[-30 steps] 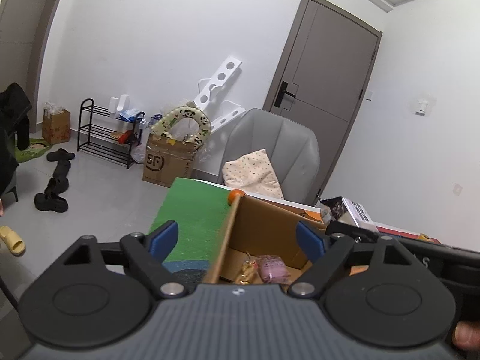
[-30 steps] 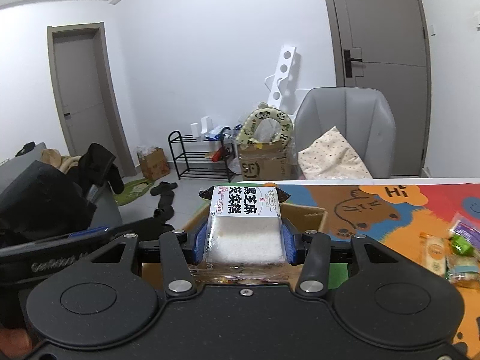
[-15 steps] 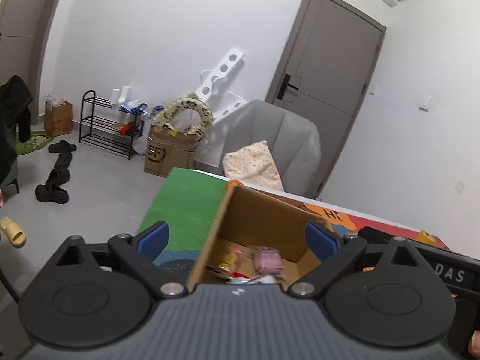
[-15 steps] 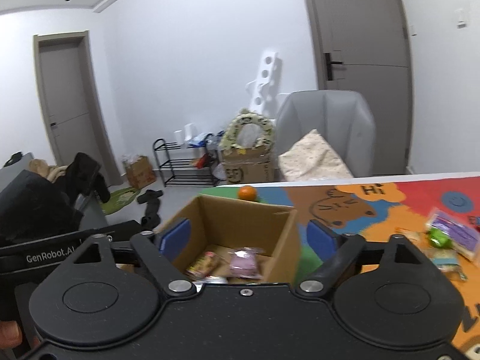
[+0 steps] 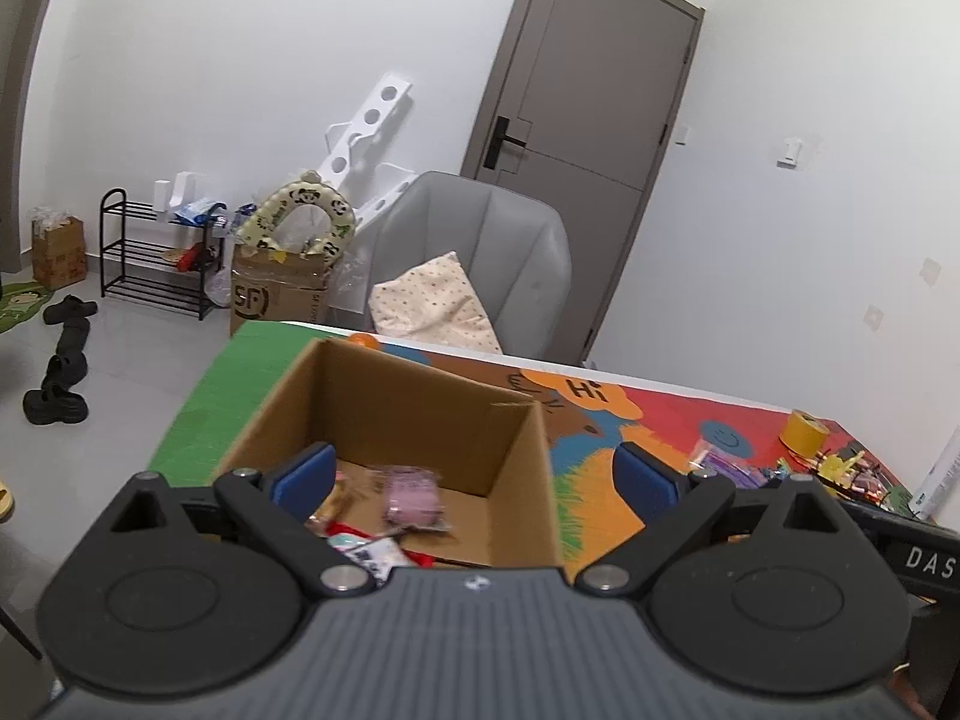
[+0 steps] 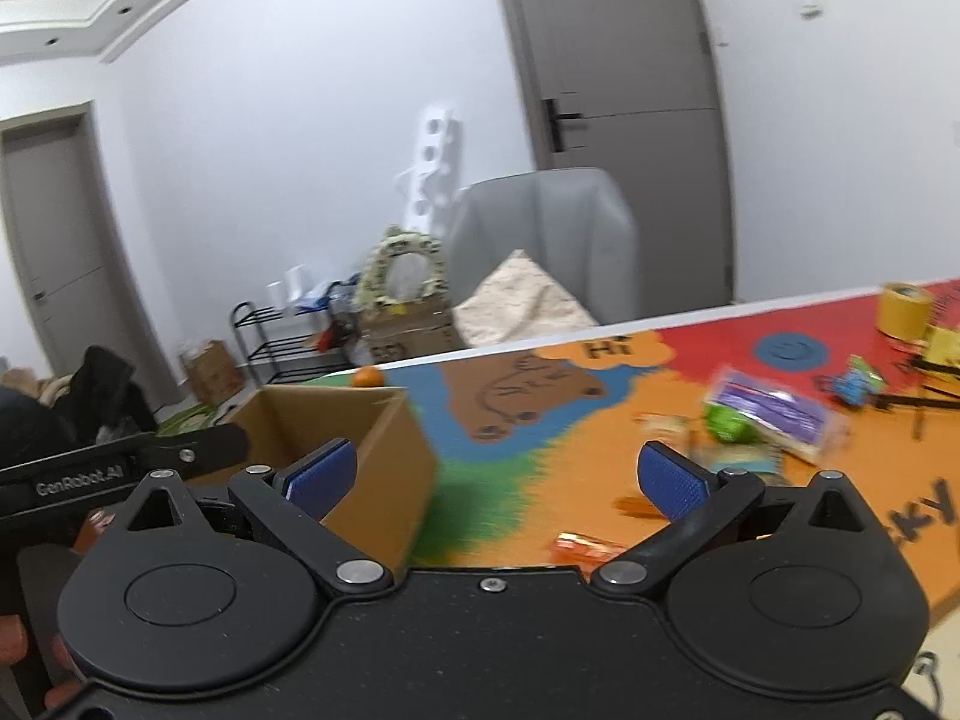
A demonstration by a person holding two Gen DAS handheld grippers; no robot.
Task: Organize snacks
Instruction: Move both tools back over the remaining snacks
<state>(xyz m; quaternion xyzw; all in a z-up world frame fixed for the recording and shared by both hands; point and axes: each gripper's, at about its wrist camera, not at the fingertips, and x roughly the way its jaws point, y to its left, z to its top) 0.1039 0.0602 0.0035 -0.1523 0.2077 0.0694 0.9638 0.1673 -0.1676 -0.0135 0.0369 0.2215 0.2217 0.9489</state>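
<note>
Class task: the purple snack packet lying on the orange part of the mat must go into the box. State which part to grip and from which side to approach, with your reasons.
Judged from the right wrist view, the purple packet lies flat and long. Grip across its short width near the middle, coming from above with the right gripper, which is open. The green snack crowds its left end.

Even bright light; fisheye-bent edges; right view motion-blurred

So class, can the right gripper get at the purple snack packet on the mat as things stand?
Probably yes: the right gripper is open and empty, and nothing stands between it and the purple packet.
</note>
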